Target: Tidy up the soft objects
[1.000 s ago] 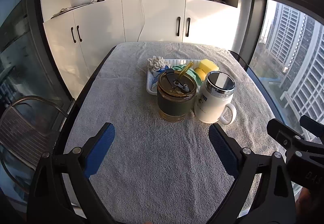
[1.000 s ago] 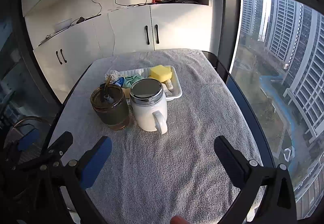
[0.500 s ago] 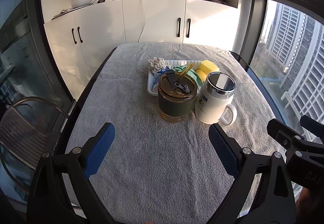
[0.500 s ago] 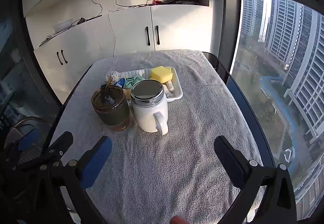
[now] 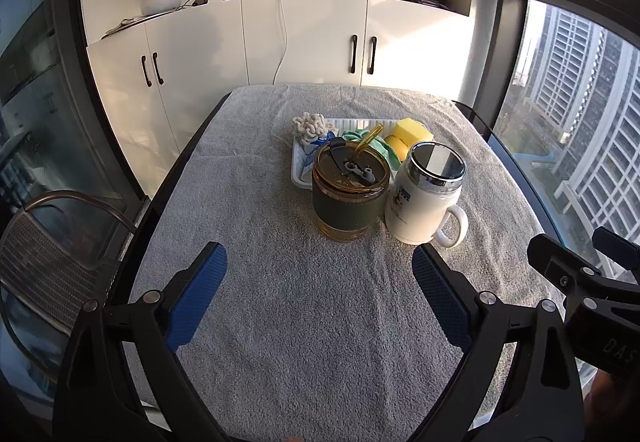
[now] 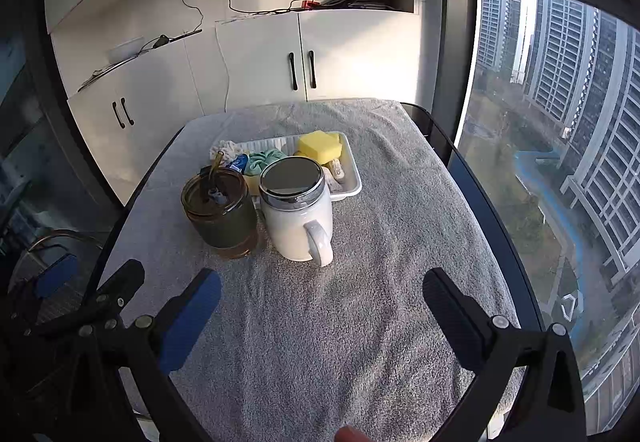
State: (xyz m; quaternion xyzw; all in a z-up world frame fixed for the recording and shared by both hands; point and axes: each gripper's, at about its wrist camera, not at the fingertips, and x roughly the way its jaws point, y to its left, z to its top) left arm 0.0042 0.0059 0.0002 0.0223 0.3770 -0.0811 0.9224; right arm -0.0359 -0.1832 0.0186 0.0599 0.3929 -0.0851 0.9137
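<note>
While both tongs hover above the near edge of the towel-covered counter (image 5: pixel 320 322), the left tongs (image 5: pixel 320 270) gape wide with nothing between their blue pads, and the right tongs (image 6: pixel 320 294) stand equally wide and empty; the soft things lie in a white tray (image 6: pixel 352 182) towards the far edge: a yellow sponge (image 6: pixel 320 146), a teal scrunchie (image 6: pixel 264 158) and a cream knitted bundle (image 5: pixel 312 126) at the tray's far-left corner; just in front of the tray, side by side, stand an amber glass tumbler (image 5: pixel 348 198) with a dark sleeve and straw, and a white lidded mug (image 5: pixel 424 198), its handle facing the near edge.
</note>
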